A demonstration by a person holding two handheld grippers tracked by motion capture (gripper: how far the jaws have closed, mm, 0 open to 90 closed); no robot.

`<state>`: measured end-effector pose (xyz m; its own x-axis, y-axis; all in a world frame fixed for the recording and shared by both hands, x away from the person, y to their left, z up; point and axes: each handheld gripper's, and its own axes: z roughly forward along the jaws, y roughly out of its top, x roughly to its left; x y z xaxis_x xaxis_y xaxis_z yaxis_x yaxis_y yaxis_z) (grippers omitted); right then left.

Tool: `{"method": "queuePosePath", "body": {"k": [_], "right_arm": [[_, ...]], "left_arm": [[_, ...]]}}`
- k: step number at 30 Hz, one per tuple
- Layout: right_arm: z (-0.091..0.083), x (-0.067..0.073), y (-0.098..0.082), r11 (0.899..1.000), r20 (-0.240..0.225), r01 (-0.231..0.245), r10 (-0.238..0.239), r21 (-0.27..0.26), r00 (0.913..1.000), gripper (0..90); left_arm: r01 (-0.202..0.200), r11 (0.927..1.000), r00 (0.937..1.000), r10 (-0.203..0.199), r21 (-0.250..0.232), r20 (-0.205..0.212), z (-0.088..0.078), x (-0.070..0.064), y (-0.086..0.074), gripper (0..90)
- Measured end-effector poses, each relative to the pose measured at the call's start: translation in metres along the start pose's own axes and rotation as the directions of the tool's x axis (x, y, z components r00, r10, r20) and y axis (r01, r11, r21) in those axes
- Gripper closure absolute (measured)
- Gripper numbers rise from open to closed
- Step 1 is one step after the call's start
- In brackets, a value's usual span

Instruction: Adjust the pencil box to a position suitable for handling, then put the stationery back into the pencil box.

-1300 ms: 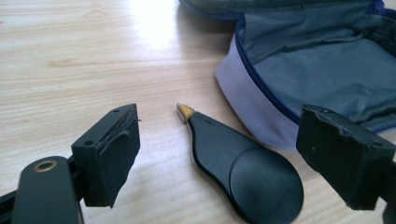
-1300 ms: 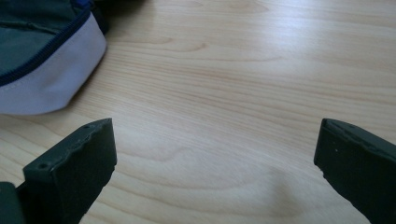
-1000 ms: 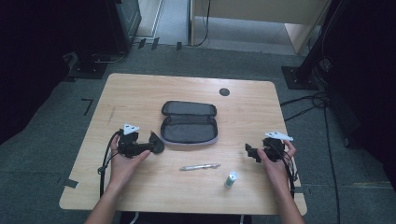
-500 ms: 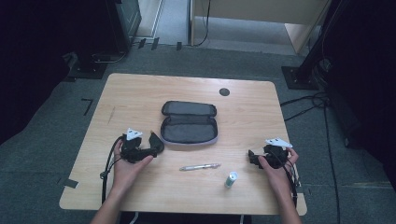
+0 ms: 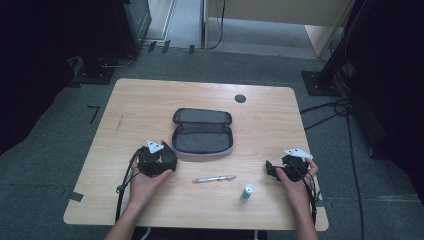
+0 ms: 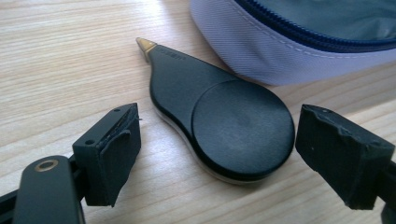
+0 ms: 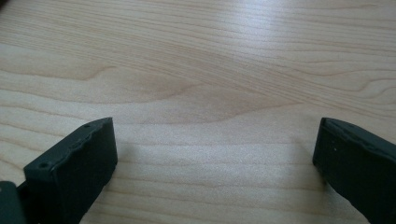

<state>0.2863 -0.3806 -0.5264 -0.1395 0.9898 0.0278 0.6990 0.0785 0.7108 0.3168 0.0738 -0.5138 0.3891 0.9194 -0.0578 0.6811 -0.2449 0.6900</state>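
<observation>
Left gripper (image 6: 217,154) released, jaws wide with the black correction tape dispenser (image 6: 219,116) lying between its fingers (image 6: 114,149), not pressed, grey pencil case (image 6: 299,42) just beyond the dispenser, right gripper (image 7: 215,172) released above bare wooden table (image 7: 201,70).

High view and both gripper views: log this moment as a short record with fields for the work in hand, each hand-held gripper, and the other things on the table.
work in hand: left hand-held gripper lined up on the black correction tape
left jaws: open, either side of the tape, not pressing it
right hand-held gripper: open over bare table
pencil case: unzipped, beside the tape
also on table: pen, small green-capped tube
</observation>
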Motion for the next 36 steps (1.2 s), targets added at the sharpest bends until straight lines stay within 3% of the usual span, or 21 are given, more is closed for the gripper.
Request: {"method": "queuePosePath", "body": {"k": [9, 16, 22, 28, 36], "right_arm": [[0.000, 0.000, 0.000, 1.000, 0.000, -0.001, 0.001, 0.000, 1.0000, 0.0], [0.000, 0.000, 0.000, 1.000, 0.000, -0.002, 0.002, 0.000, 1.0000, 0.0], [0.000, 0.000, 0.000, 1.000, -0.003, 0.000, 0.000, 0.000, 1.0000, 0.0], [0.000, 0.000, 0.000, 1.000, -0.003, 0.002, -0.002, -0.001, 1.0000, 0.0], [0.000, 0.000, 0.000, 1.000, -0.002, 0.003, -0.003, -0.001, 1.0000, 0.0]], "left_arm": [[-0.016, 0.9996, 0.9999, 0.016, -0.021, -0.002, -0.004, 0.008, -0.003, 29.9], [0.015, 0.9995, 0.9997, -0.015, -0.027, -0.019, -0.013, 0.030, -0.011, 31.3], [0.036, 0.9988, 0.9993, -0.037, -0.032, -0.005, -0.018, 0.046, -0.014, 27.4], [-0.002, 0.9992, 0.9999, 0.002, -0.040, 0.014, -0.016, 0.045, -0.011, 24.2], [-0.016, 0.9995, 0.9999, 0.016, -0.028, 0.000, -0.008, 0.038, -0.005, 23.5]]}}
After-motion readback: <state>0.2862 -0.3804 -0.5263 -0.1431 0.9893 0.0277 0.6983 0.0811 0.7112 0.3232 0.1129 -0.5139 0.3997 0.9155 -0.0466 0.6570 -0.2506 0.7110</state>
